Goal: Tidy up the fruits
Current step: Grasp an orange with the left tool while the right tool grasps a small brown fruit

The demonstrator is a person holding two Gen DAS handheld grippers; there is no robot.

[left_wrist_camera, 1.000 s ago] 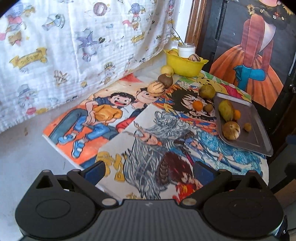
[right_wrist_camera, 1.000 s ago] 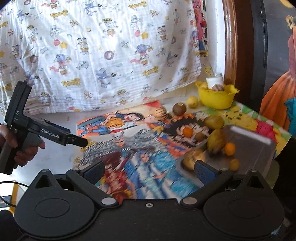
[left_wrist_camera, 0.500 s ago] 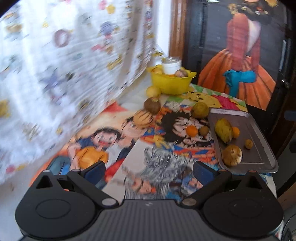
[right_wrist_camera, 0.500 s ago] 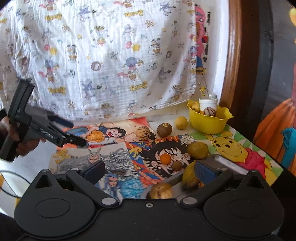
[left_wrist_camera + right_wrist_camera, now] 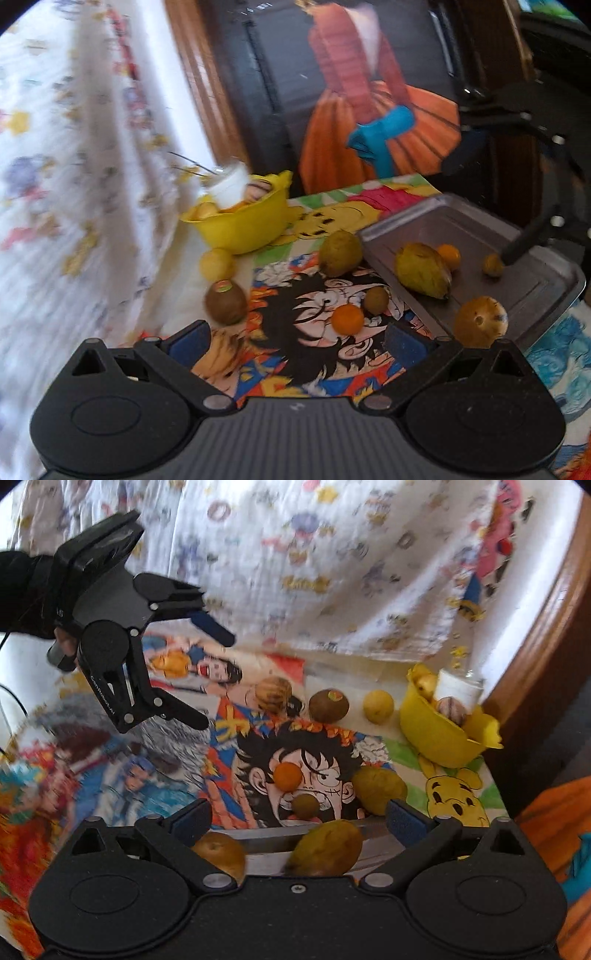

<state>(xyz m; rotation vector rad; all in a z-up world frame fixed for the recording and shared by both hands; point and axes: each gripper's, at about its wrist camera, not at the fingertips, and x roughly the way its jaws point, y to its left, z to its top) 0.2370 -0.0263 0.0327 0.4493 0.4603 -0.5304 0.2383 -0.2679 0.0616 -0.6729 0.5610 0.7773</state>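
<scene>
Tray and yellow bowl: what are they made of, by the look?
Tray: likely metal, dull brushed grey, with a rolled rim that catches light. Yellow bowl: probably thin plastic, opaque with a soft sheen; its rim looks torn and jagged in the right wrist view.

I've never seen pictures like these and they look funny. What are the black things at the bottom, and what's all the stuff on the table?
Those black things are grabbers. A person holds one in each hand, and a small camera on each looks out along its jaws, so there are two pictures of one table.

The left gripper and the right gripper hold nothing. The left jaws are open; the right jaws are wide but starting to close.

On the cartoon drawings lie loose fruits: a small orange fruit, a brown kiwi and a yellow lemon. A yellow bowl and a metal tray already hold some fruit.
</scene>
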